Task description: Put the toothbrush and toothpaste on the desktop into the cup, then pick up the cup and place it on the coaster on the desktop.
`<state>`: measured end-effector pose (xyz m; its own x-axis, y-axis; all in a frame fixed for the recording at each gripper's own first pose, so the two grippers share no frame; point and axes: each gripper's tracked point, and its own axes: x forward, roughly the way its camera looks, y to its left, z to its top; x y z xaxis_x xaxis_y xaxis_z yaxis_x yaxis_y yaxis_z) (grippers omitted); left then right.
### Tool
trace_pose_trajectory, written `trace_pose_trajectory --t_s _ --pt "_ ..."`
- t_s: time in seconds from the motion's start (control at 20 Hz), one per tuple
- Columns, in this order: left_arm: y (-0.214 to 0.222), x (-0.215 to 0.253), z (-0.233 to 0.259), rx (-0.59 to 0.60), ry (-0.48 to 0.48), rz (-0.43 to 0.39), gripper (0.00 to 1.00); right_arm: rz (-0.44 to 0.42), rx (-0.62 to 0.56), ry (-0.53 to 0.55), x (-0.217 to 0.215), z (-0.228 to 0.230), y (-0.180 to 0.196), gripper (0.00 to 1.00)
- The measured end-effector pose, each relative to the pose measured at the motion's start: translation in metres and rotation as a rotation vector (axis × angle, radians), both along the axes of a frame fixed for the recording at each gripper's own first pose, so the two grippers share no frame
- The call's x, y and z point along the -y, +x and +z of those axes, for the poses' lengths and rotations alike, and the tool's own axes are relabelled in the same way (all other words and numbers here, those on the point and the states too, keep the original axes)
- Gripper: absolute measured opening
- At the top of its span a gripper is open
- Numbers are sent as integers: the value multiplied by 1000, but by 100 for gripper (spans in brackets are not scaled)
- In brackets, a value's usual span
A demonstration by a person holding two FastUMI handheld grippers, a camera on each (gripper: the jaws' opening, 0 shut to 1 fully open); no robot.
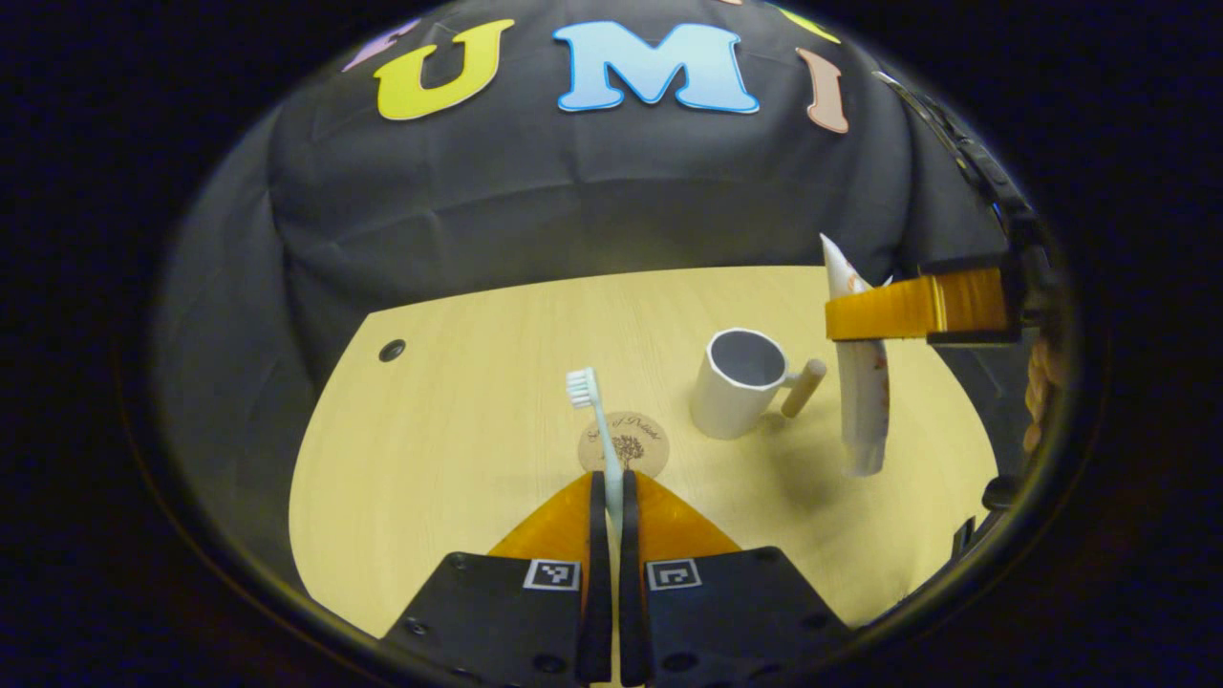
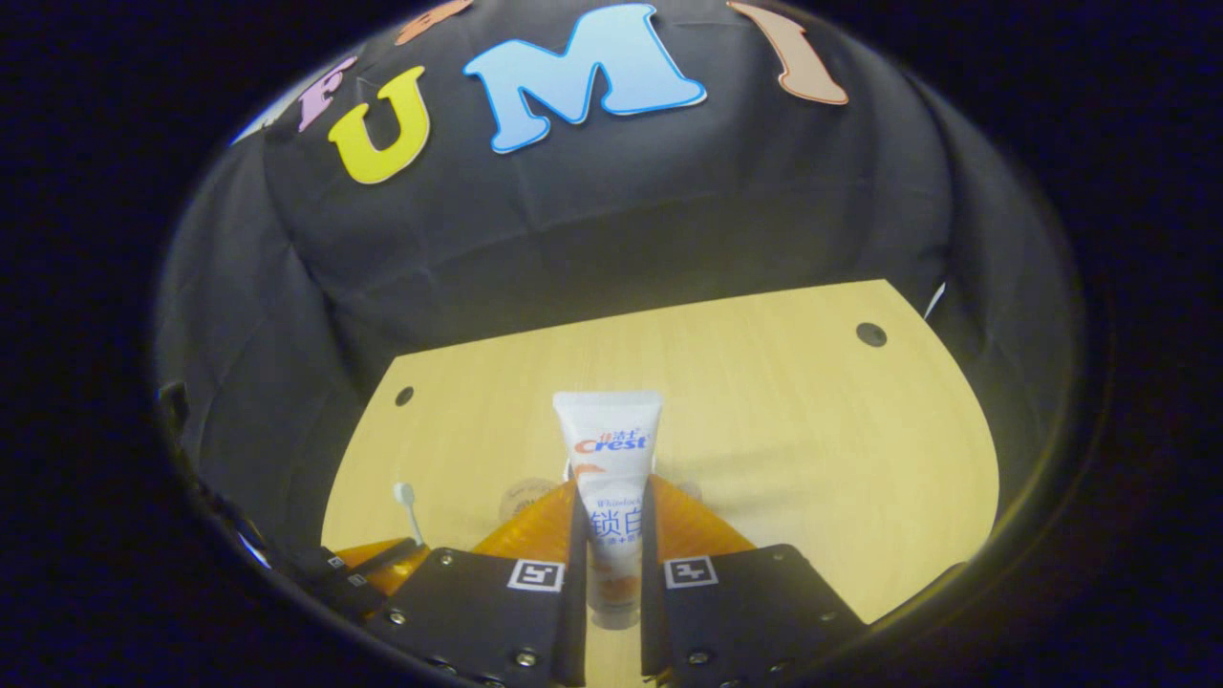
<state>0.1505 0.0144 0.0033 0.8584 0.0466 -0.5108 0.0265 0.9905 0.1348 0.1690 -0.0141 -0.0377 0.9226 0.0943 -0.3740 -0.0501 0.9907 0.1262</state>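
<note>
Left gripper view: left gripper (image 1: pixel 611 502) clamps the toothbrush (image 1: pixel 600 430), right gripper (image 2: pixel 611 545) clamps the toothpaste (image 2: pixel 608 468); cup (image 1: pixel 736 387) empty, off the coaster (image 1: pixel 638 441), everything left.

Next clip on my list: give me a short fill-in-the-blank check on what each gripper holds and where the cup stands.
1. The left gripper is shut on the ____.
2. The right gripper is shut on the ____.
3. The cup stands on the desktop beside the coaster, and inside it holds ____.

Missing words: toothbrush; toothpaste; nothing
</note>
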Motion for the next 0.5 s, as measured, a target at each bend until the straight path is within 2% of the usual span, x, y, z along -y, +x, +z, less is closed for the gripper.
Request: trace_pose_trajectory --t_s 0.5 --pt "-8 -9 1 -1 -56 40 11 -25 58 96 3 36 58 23"
